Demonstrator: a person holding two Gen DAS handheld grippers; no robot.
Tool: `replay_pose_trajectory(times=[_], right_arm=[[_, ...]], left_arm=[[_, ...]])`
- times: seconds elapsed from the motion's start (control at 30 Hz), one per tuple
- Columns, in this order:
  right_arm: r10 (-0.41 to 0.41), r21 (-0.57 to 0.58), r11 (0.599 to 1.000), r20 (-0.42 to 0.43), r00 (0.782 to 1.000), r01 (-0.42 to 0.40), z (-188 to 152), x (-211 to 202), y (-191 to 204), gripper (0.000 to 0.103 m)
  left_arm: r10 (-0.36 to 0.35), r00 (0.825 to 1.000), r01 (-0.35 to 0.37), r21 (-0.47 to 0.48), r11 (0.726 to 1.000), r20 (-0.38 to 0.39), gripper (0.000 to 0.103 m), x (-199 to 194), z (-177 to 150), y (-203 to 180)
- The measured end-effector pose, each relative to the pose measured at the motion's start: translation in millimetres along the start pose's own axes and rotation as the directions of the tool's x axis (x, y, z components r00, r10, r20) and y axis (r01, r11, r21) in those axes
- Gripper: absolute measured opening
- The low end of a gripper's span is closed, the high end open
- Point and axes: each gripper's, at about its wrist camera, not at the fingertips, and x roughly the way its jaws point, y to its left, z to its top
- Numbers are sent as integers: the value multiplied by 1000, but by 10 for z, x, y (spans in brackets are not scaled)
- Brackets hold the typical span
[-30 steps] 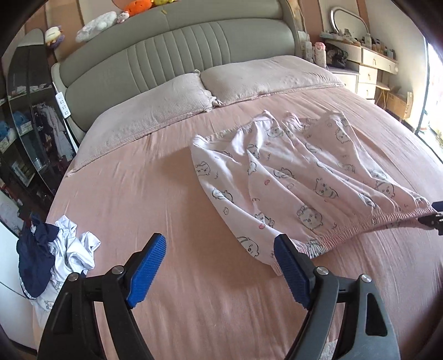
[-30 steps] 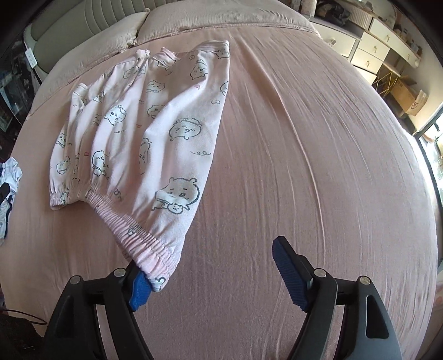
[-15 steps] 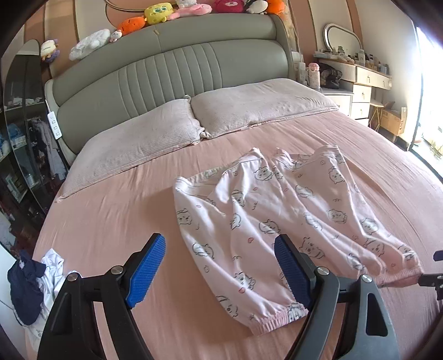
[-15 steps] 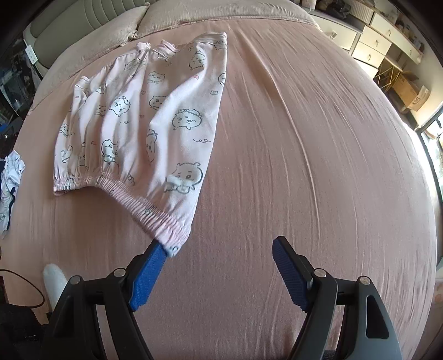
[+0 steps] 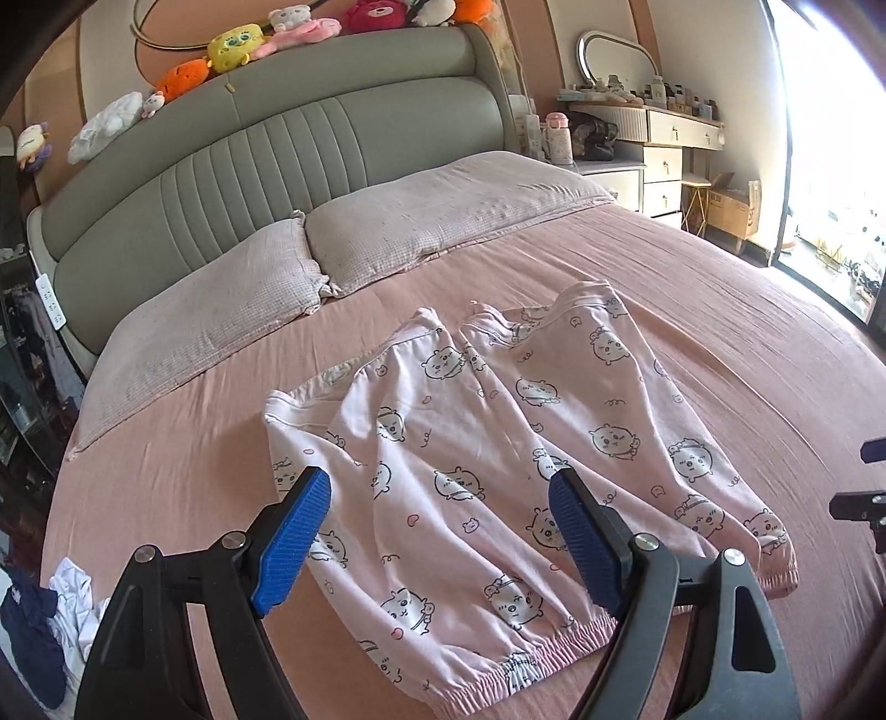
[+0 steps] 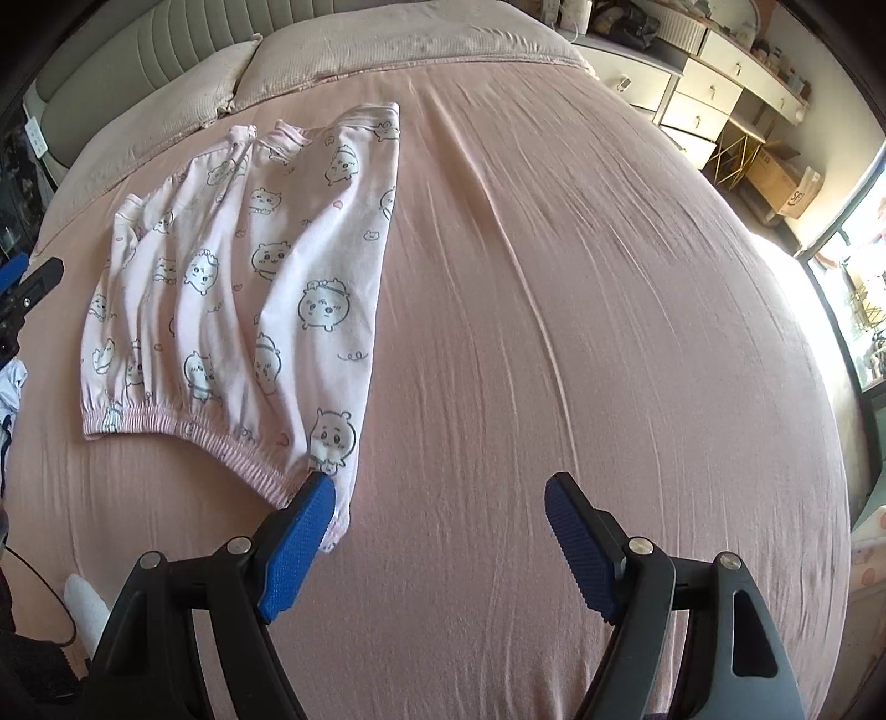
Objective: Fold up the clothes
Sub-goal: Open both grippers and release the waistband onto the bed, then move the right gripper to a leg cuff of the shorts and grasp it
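Observation:
Pale pink pyjama trousers (image 5: 487, 459) with a cartoon animal print lie spread flat on the pink bed (image 5: 720, 343), elastic waistband towards me. They also show in the right wrist view (image 6: 243, 310). My left gripper (image 5: 440, 531) is open and empty, hovering above the trousers near the waistband. My right gripper (image 6: 440, 531) is open and empty above bare sheet; its left finger (image 6: 299, 537) sits at the waistband's right corner. Part of the right gripper (image 5: 864, 498) shows at the right edge of the left wrist view.
Two pillows (image 5: 443, 221) and a grey padded headboard (image 5: 288, 144) with plush toys (image 5: 238, 39) stand at the far end. A pile of white and navy clothes (image 5: 44, 615) lies at the bed's left edge. A white dresser (image 6: 720, 99) and window are on the right.
The right gripper let go of the waistband corner and the trousers settled flat. Both grippers pulled back and rose; the left view now takes in the headboard and toys.

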Motion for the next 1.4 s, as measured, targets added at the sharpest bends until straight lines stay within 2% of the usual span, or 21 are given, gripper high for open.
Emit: replay_pose_trajectory(times=[0.27,0.47,0.8,1.07,1.23,1.4], right_arm=[[20,-20,1000,16,1000,-20,524,301,222,78],[7,-39,999,29,1000,-6,902,532,365,78],[6,-106,994,23,1000,-4,1443,838,489,78],[104,-210,973,28,994,-96,1936,1116,497,78],[267,-89,960,-14,964,-267,2267,1352,288,78],[303,-43,951,-86,949,-307,2467,1643,209,78]], left_arm=[[-63,996,66,49,997,-61,81,312,23,-92],[-82,990,92,92,991,-113,81,553,-12,-206],[-147,972,160,63,985,-183,82,840,-20,-412],[-203,955,225,79,971,-217,82,872,-111,-599],[-209,949,233,78,969,-236,82,887,-160,-653],[-228,953,247,73,966,-198,84,798,-134,-736]])
